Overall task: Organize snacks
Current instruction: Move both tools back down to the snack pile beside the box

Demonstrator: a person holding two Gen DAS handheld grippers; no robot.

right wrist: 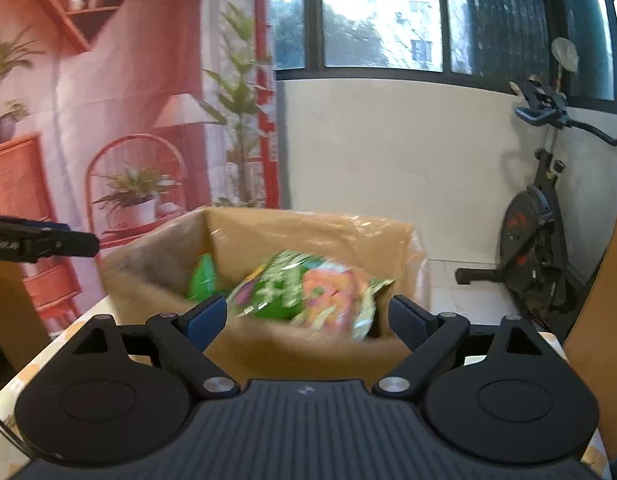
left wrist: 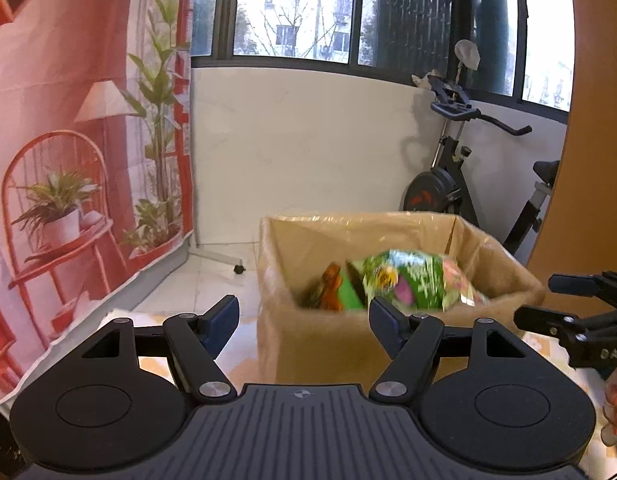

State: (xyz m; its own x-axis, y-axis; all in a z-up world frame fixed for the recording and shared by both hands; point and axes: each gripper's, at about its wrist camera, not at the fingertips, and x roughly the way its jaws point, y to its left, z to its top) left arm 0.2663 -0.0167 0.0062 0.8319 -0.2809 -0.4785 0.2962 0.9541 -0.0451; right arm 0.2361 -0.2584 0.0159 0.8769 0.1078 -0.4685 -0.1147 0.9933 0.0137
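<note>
Snacks (three bags point(right wrist: 308, 292)) fill one cardboard box point(right wrist: 268, 344); both grippers point(left wrist: 304, 320) point(right wrist: 308, 320) gape, holding nothing.

Legible text: one item only. White caps "DAS", cut off by frame edge, on side of black plastic right gripper point(left wrist: 540, 300) in left wrist view. Print on green foil snack bag point(left wrist: 416, 284) in brown cardboard box point(left wrist: 308, 344): blurred, unreadable.

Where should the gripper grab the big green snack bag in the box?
Probably the crimped top edge of the green snack bag, coming from above through the cardboard box's open top. The walls block the sides, and the puffy middle looks slippery.
</note>
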